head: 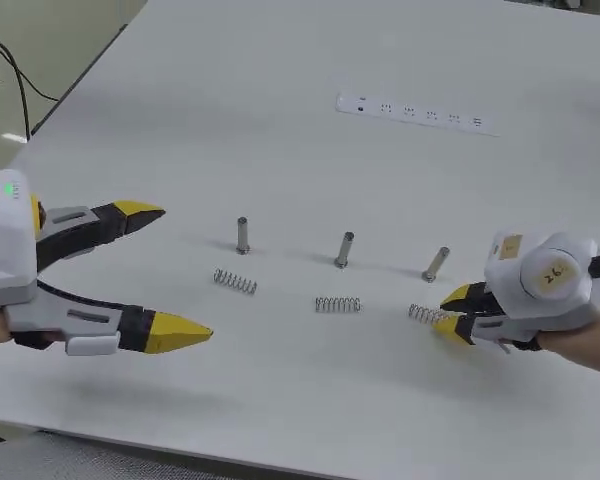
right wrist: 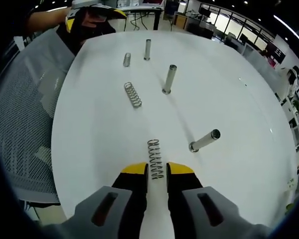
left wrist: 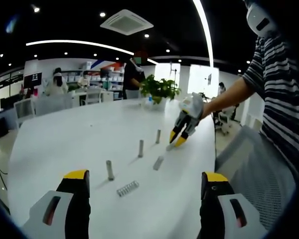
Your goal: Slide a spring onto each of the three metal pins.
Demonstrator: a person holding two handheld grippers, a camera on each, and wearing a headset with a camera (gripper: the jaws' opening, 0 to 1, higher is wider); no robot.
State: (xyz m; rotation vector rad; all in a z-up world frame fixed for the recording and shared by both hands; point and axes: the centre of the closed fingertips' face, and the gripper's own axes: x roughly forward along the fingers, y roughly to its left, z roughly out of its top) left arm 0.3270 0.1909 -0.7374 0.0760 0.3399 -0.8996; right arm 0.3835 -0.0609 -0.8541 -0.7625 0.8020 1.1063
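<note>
Three upright metal pins (head: 243, 235) (head: 345, 250) (head: 436, 264) stand in a row on the white table, bare. One spring lies in front of each: left spring (head: 235, 281), middle spring (head: 338, 304), right spring (head: 425, 314). My right gripper (head: 451, 312) rests low on the table, jaws narrowly apart on either side of the right spring's near end (right wrist: 156, 159), beside the leaning pin (right wrist: 204, 141). My left gripper (head: 165, 270) hovers at the left, wide open and holding nothing, facing the left pin (left wrist: 109, 170) and left spring (left wrist: 128, 188).
A white power strip (head: 415, 113) lies at the back of the table (head: 280, 120). The table's near edge runs close under both grippers. A grey mesh chair (right wrist: 35, 99) stands beside the table. A potted plant (left wrist: 159, 89) and people stand far off.
</note>
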